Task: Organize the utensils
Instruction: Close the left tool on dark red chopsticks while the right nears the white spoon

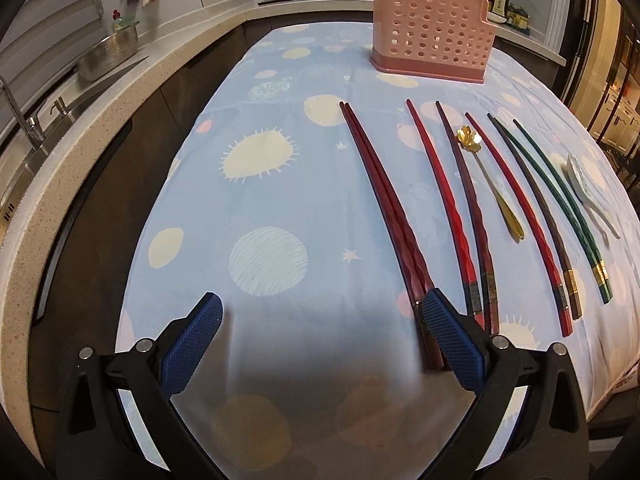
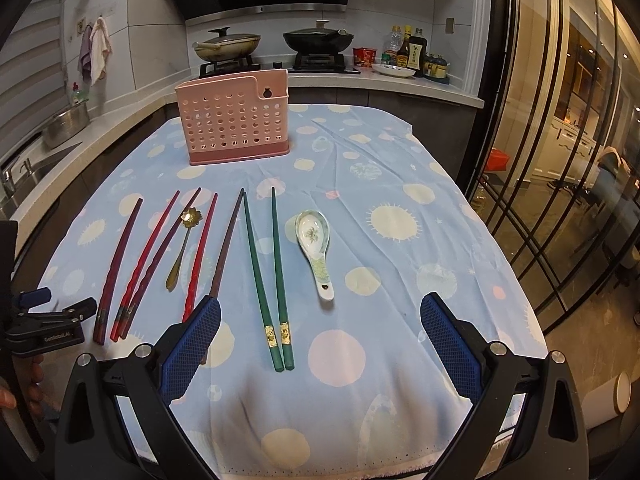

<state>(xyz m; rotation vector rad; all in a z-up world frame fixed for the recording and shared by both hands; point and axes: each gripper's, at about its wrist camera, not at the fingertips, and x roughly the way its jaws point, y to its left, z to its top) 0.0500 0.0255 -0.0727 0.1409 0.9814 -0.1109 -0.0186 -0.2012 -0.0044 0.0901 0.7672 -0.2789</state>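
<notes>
My left gripper (image 1: 322,312) hangs open low over the tablecloth. Its right finger (image 1: 440,316) rests beside the handle end of a dark red chopstick pair (image 1: 380,200), with nothing between the pads. To the right lie single red and brown chopsticks (image 1: 440,192), a gold flower spoon (image 1: 492,184), a green pair (image 1: 560,204) and a white ceramic spoon (image 1: 588,192). My right gripper (image 2: 320,316) is also open, above the green pair (image 2: 272,280). The ceramic spoon (image 2: 316,248) lies just beyond. The pink perforated holder (image 2: 236,124) stands upright at the back.
The blue spotted tablecloth (image 2: 400,280) covers the table. A counter with a sink (image 1: 40,132) and a steel colander (image 1: 112,52) runs along the left. A stove with pans (image 2: 272,44) and bottles (image 2: 408,52) lies behind. Glass doors (image 2: 560,160) are on the right.
</notes>
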